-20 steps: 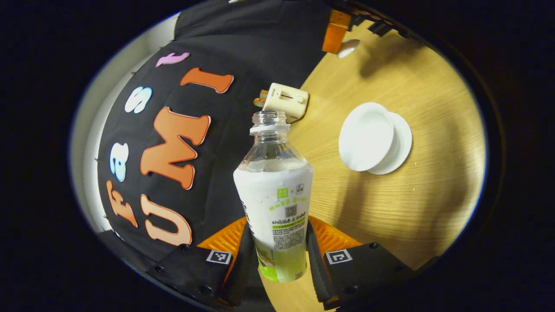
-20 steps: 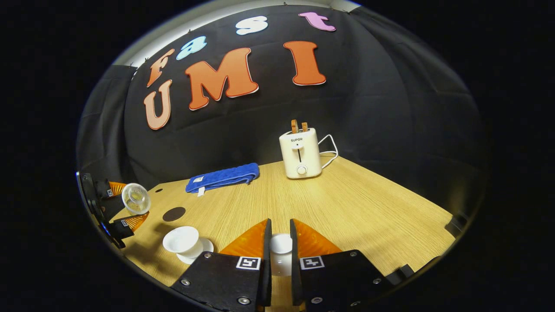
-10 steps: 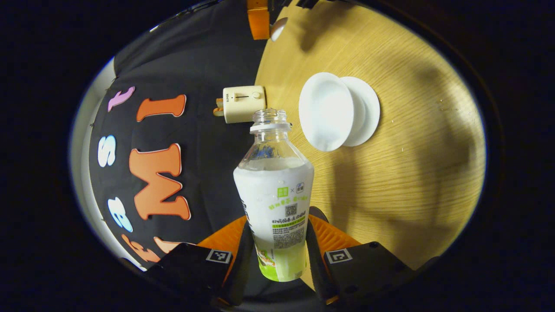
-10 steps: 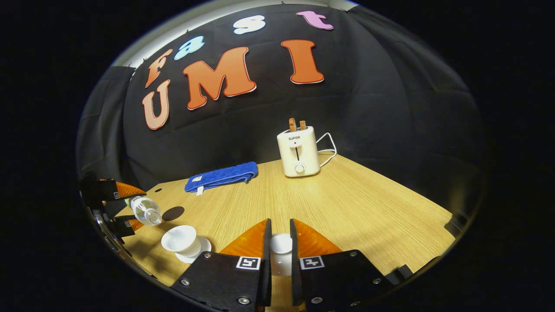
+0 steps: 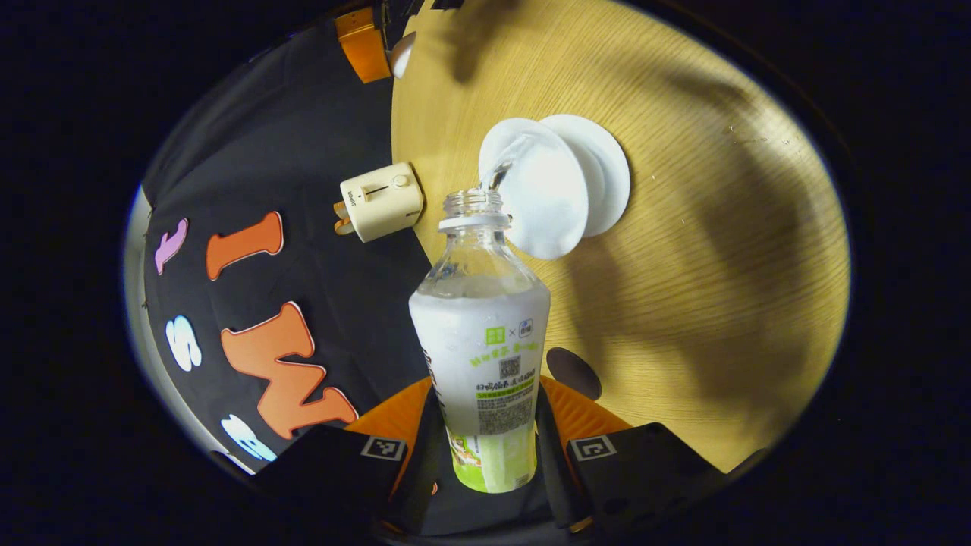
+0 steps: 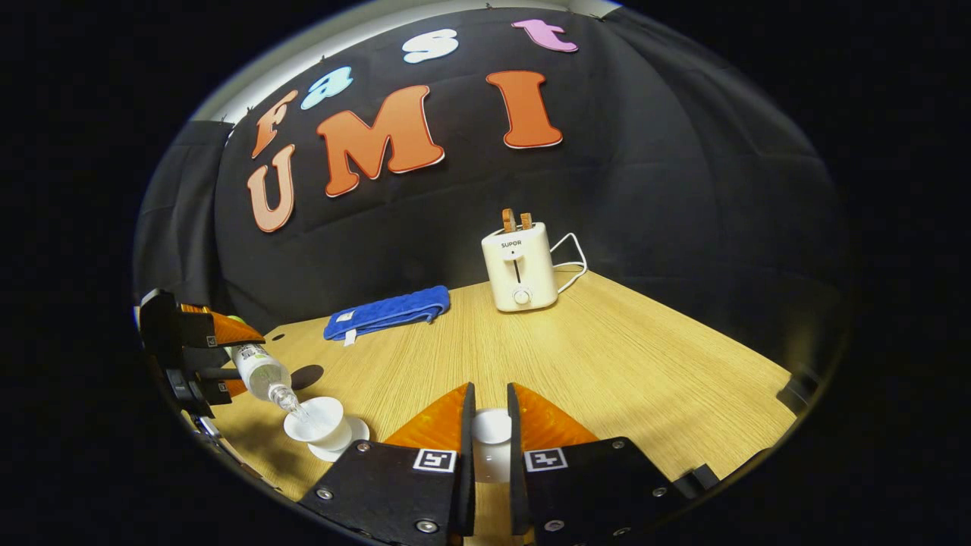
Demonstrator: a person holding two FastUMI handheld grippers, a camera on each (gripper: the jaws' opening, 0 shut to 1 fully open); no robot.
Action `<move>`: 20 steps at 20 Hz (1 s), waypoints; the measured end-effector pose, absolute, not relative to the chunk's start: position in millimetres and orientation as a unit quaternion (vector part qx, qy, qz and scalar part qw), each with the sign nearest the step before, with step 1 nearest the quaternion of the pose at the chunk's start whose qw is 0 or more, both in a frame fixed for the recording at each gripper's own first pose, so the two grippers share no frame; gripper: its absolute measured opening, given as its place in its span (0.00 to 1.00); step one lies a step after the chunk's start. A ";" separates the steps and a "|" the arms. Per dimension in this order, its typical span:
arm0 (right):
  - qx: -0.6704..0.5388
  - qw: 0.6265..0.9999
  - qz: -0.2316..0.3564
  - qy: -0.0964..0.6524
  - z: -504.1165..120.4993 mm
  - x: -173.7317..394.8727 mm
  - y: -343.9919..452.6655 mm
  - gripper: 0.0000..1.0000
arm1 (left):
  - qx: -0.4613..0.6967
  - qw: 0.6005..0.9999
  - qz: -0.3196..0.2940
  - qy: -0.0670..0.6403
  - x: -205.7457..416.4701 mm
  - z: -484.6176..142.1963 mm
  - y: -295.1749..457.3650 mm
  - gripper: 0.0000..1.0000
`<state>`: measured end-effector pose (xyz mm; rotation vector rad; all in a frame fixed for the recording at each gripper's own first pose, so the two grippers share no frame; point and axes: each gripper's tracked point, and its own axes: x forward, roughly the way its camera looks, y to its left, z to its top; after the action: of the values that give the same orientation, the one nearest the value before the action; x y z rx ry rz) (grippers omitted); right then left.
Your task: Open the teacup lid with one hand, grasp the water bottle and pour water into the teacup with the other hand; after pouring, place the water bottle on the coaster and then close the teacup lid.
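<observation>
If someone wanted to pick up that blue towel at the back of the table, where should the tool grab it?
Probably at the blue towel's near long edge, coming down from above. It lies folded flat and long on the table, so there is no upright side to pinch; the folded edge gives the fingers some thickness. The end toward the toaster looks thickest.

We see the water bottle (image 5: 479,341), clear with a white-and-green label and no cap, tilted mouth-down over the teacup (image 5: 540,189), a thin stream running from its neck into the cup. The white teacup stands open on its saucer (image 6: 350,440) near the worktop's left front edge. We see the white lid (image 6: 491,426) lifted clear. The dark round coaster (image 6: 306,374) lies flat just behind the cup.
</observation>
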<state>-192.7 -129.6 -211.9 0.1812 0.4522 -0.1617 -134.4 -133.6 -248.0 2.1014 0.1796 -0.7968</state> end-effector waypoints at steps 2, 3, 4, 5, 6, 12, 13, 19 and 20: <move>0.089 0.967 -0.078 0.224 -212.3 -193.2 -128.5 0.18 | 0.853 0.410 -0.314 0.071 -128.9 -246.8 -133.8 0.63; 0.089 0.967 -0.077 0.224 -212.1 -192.8 -128.6 0.18 | 0.857 0.402 -0.314 0.070 -128.9 -245.7 -134.2 0.63; 0.089 0.967 -0.077 0.224 -212.1 -192.8 -128.3 0.18 | 0.860 0.394 -0.315 0.069 -126.8 -244.8 -136.2 0.63; 0.089 0.967 -0.076 0.225 -213.1 -193.1 -127.9 0.18 | 0.864 0.386 -0.315 0.067 -128.5 -243.5 -138.2 0.64; 0.088 0.967 -0.076 0.226 -214.2 -192.5 -127.5 0.18 | 0.868 0.377 -0.316 0.067 -130.3 -242.1 -137.7 0.66; 0.085 0.967 -0.072 0.229 -215.9 -193.0 -125.2 0.18 | 0.886 0.331 -0.319 0.060 -128.7 -237.4 -146.7 0.66; 0.085 0.967 -0.072 0.229 -215.7 -193.2 -125.2 0.18 | 0.888 0.327 -0.319 0.057 -128.9 -235.2 -149.5 0.63; 0.087 0.967 -0.074 0.229 -215.3 -193.5 -129.6 0.18 | 0.885 0.320 -0.334 0.056 -127.0 -240.9 -156.5 0.62; 0.088 0.967 -0.074 0.229 -215.5 -194.1 -129.6 0.18 | 0.879 0.331 -0.337 0.061 -128.0 -244.8 -155.0 0.63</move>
<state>-194.1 -129.6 -215.5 0.1771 0.4635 -0.1504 -128.0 -155.0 -244.8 2.2973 0.1607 -0.8815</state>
